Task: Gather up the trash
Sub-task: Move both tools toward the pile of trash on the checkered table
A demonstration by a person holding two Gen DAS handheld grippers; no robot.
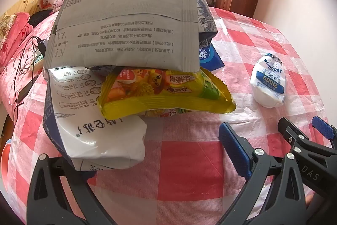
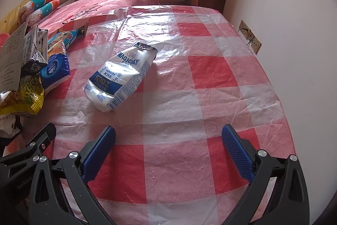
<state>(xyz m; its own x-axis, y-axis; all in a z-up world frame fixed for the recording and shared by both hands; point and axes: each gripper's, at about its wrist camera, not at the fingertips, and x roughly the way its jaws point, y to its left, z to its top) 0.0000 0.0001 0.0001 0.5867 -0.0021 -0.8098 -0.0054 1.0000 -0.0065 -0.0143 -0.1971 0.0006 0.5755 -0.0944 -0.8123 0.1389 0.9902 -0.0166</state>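
So the right gripper hovers low over the checked tablecloth with its blue fingers spread wide and nothing between them. The white milk pouch lies flat on the cloth ahead of it and a bit to its left, well apart from the fingertips.

The left gripper is also spread wide. A white and blue bag sits right at its left side, covering that fingertip, so I can't tell if it's touching. On that bag lies a yellow snack wrapper, and a grey printed packet tops the pile just ahead. A blue tissue pack lies beside the heap. From the left gripper, the milk pouch is off to the front right.
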